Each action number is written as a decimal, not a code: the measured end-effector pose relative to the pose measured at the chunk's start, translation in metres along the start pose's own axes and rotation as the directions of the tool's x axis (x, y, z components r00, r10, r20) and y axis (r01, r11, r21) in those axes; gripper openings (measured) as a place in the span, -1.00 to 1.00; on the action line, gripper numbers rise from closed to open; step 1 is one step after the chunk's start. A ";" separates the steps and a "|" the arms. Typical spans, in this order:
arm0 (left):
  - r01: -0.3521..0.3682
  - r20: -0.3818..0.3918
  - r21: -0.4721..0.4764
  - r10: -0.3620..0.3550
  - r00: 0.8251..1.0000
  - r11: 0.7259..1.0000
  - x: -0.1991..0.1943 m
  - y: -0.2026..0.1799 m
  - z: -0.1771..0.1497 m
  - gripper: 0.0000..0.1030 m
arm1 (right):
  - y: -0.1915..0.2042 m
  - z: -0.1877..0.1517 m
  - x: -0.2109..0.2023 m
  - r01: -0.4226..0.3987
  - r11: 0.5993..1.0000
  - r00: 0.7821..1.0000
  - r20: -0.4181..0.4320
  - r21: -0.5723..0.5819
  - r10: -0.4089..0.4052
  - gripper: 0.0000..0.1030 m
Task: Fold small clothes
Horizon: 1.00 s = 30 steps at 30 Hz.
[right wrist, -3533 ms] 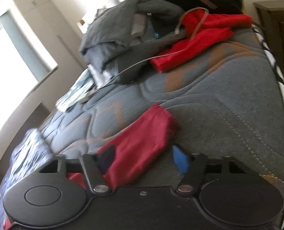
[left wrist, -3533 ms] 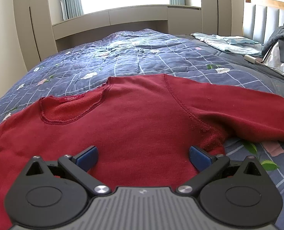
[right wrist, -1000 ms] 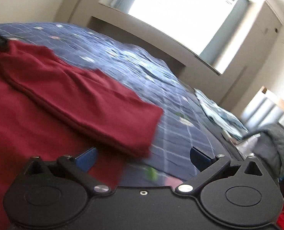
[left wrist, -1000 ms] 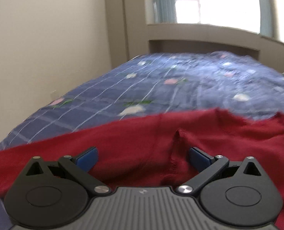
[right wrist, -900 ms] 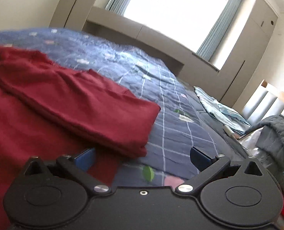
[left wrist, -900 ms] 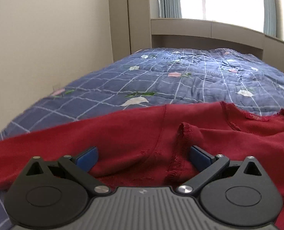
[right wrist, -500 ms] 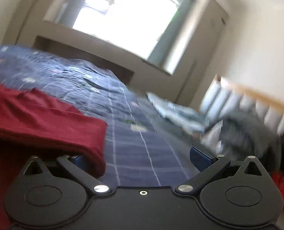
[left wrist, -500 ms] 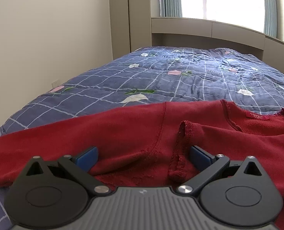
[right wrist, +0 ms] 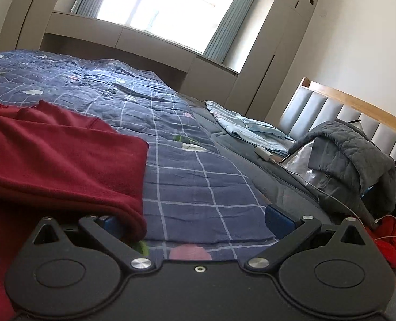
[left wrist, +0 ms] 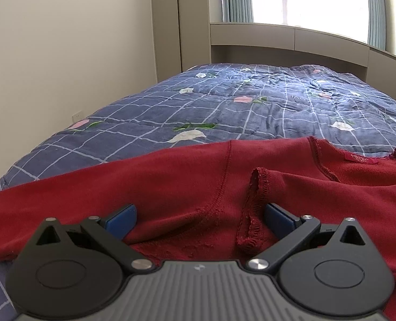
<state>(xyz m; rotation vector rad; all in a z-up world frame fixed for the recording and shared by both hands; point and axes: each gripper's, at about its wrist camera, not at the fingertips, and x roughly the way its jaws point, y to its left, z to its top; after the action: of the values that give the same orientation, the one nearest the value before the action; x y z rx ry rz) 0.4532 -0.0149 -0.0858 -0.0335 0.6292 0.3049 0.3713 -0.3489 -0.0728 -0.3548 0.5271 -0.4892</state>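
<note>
Red sweater point(left wrist: 171, 184) flat on the blue quilt point(left wrist: 224, 107), left gripper point(left wrist: 200, 214) spread over its armpit seam, right gripper point(right wrist: 190, 222) spread wide at its folded sleeve edge

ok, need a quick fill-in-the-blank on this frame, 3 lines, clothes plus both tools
The red sweater lies on a ____ checked quilt.
The left tool is ____, its pads on either side of a sweater seam.
The grey jacket is heaped near the ____.

Missing words: blue; open; headboard
</note>
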 end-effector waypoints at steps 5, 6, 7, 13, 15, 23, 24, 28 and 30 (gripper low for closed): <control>0.003 0.002 -0.003 -0.003 1.000 1.000 0.000 0.001 0.000 1.00 | -0.001 0.001 -0.003 -0.036 0.999 0.999 -0.011 -0.006 0.036 0.99; 0.007 0.003 -0.007 -0.007 1.000 1.000 -0.001 0.001 0.000 1.00 | -0.002 0.001 -0.005 -0.061 0.998 0.998 -0.024 -0.003 0.061 0.99; 0.010 0.005 -0.010 -0.010 1.000 1.000 -0.001 0.002 0.000 1.00 | -0.005 0.000 -0.007 -0.086 0.996 0.995 -0.042 0.001 0.086 0.99; 0.082 0.008 -0.041 -0.081 0.997 0.996 -0.012 0.012 0.002 0.99 | -0.031 -0.017 -0.036 -0.223 0.974 0.967 -0.116 0.044 0.227 0.99; 0.114 0.003 -0.042 -0.114 0.994 0.993 -0.022 0.020 0.002 0.99 | -0.039 -0.023 -0.049 -0.231 0.972 0.966 -0.113 0.037 0.234 0.99; 0.083 -0.043 -0.056 -0.085 0.995 0.995 -0.078 0.080 -0.022 0.99 | -0.038 -0.028 -0.103 -0.256 0.967 0.962 -0.096 0.003 0.255 0.99; 0.070 -0.052 -0.070 -0.073 0.996 0.995 -0.084 0.092 -0.027 0.99 | -0.034 -0.026 -0.109 -0.261 0.965 0.962 -0.083 -0.012 0.259 0.99; 0.018 -0.067 -0.176 -0.031 0.997 0.984 -0.103 0.140 -0.045 0.99 | -0.006 -0.017 -0.138 -0.257 0.960 0.966 -0.014 -0.109 0.257 0.99; -0.002 -0.053 -0.248 -0.012 0.999 0.969 -0.109 0.166 -0.052 0.99 | 0.008 -0.011 -0.150 -0.288 0.944 0.956 0.018 -0.161 0.294 0.99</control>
<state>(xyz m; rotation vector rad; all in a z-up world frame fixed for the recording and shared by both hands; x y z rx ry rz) 0.2916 0.1074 -0.0542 -0.2846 0.6418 0.3779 0.2543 -0.2657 -0.0267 -0.4286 0.5684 -0.1537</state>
